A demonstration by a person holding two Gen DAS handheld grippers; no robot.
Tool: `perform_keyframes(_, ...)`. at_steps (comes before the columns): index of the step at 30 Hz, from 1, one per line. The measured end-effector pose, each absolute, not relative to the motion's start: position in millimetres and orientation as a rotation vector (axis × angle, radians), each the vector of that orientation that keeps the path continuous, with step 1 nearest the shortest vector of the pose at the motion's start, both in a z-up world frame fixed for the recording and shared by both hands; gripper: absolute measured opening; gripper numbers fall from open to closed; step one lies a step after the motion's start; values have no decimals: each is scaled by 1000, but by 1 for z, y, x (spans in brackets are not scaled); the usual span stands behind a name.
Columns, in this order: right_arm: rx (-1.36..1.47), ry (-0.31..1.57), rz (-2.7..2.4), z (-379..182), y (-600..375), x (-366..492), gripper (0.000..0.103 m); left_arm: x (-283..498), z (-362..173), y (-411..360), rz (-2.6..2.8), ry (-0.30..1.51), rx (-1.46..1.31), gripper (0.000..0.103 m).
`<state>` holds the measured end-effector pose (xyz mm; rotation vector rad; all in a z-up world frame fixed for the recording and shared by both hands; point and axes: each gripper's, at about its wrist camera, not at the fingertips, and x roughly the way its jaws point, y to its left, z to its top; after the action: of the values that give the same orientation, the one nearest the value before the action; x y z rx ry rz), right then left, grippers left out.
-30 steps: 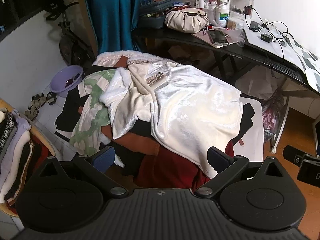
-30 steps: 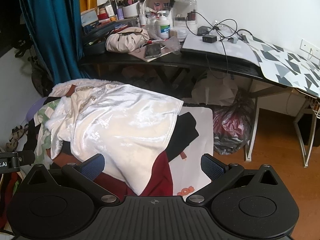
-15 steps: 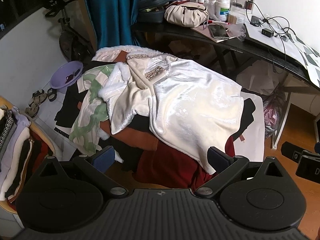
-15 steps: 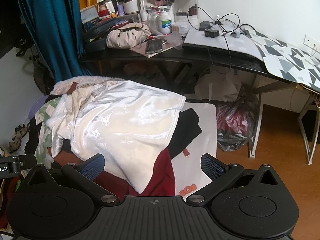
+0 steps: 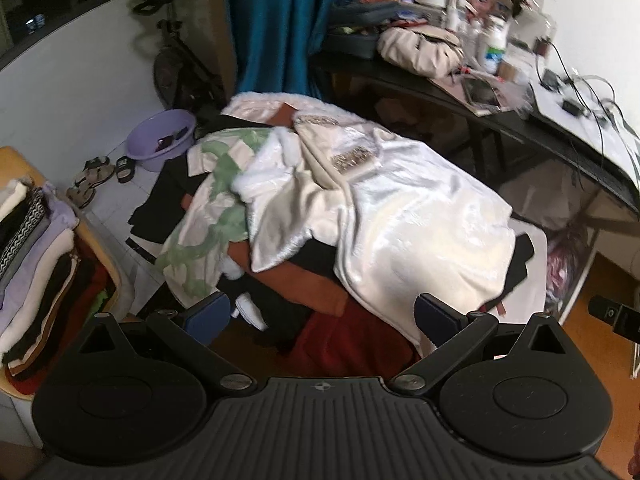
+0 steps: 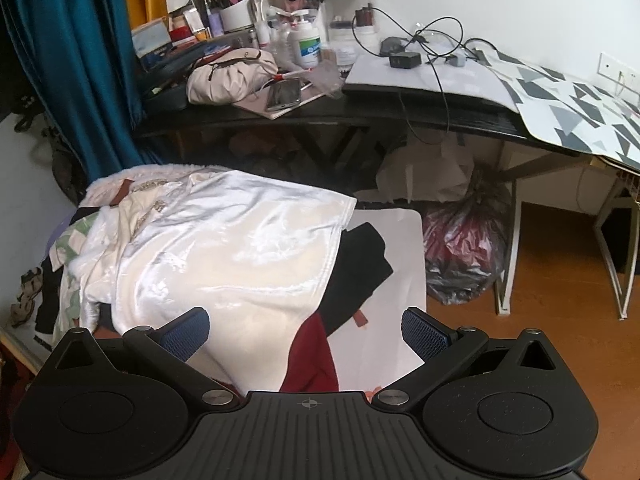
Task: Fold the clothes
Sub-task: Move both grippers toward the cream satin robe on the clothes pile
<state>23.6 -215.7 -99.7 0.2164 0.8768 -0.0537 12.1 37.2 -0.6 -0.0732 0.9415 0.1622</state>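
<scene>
Both grippers, left point(image 5: 322, 312) and right point(image 6: 306, 330), hung spread wide and empty above the shiny white satin garment point(image 6: 224, 248) topping the mixed clothes pile point(image 5: 248, 248). A careless pinch could catch the dark red cloth point(image 6: 312, 356) underneath too.

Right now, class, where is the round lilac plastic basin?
In the left wrist view, the lilac basin sits on the floor, upper left, between the clothes pile and sandals.

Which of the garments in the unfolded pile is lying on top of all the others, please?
The shiny white satin garment lies on top, spread over the dark red, black and green-patterned pieces, which show only at its edges.
</scene>
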Motion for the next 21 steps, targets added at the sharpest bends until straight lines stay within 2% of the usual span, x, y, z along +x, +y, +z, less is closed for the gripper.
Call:
perform_keyframes(12,204,871,-139,-122,-211,70,102,47,-22,76,177,927,-25,101)
perform_keyframes(21,234,913,-297,-144,-201,116,102,134,-69,94,60,1006,-64,101)
